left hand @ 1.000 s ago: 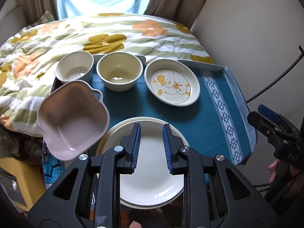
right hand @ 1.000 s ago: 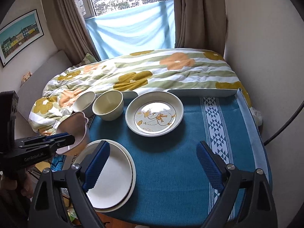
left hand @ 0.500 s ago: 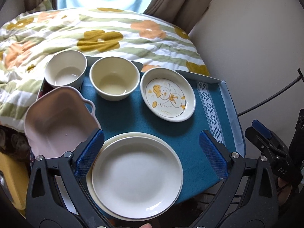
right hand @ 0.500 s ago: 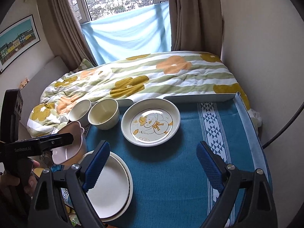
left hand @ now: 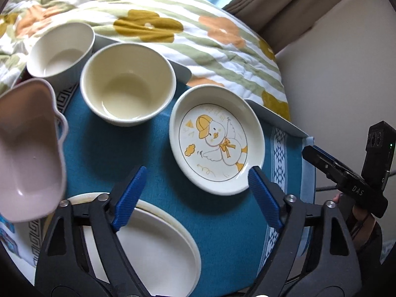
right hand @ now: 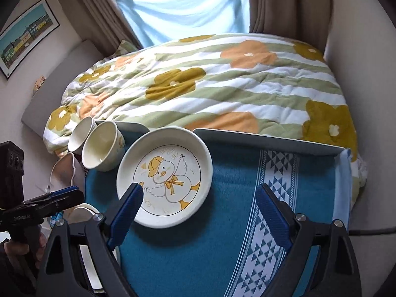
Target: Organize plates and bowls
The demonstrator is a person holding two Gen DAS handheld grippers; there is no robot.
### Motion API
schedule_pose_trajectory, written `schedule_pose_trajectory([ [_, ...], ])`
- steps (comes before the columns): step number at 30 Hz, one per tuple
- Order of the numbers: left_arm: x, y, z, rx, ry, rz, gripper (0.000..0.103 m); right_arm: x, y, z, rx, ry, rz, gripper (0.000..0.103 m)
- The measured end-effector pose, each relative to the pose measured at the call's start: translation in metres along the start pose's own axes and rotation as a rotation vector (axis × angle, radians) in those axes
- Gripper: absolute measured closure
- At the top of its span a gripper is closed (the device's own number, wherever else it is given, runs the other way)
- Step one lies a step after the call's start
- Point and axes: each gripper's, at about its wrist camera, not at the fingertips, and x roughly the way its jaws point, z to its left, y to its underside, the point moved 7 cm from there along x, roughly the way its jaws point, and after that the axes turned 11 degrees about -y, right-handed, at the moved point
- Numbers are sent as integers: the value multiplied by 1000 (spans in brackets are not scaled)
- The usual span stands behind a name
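The left gripper (left hand: 195, 198) hangs over the teal cloth (left hand: 104, 148) on the counter, its jaws apart with nothing between them; they have just been closing a little from a wider spread. Its left finger lies over the far rim of the white plates (left hand: 153, 252), two stacked at the near left. Its right fingertip is in front of the near edge of the duck plate (left hand: 215, 138), which sits right of centre on the cloth.

Far left of the duck plate stands a cream bowl (left hand: 127, 84), and beyond it, further left, a white bowl (left hand: 61, 52); the two look to be touching. A pink dish (left hand: 27, 153) shows tilted at the left edge, overhanging the counter; what holds it cannot be told.

The right gripper (right hand: 198, 212) is wide open and empty. Its left fingertip overlaps the near left rim of the duck plate (right hand: 164, 175), its right finger is over the patterned white band (right hand: 269, 210) of the cloth. A flowered quilt (right hand: 210, 86) lies on the bed beyond the counter.
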Motion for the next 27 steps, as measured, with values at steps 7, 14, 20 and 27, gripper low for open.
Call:
schedule_pose_trajectory([
  [7, 66, 4, -6, -97, -96, 60, 60, 70, -4, -28, -118, -133, 170, 50],
  [14, 82, 6, -4, -113, -161, 48, 76, 101, -2, -30, -186, -192, 223, 76],
  [20, 82, 7, -4, -124, -177, 33, 86, 107, -3, -28, -210, -215, 232, 89],
  [27, 77, 6, -9, -98, -217, -2, 86, 104, -2, -26, -240, -229, 232, 89],
])
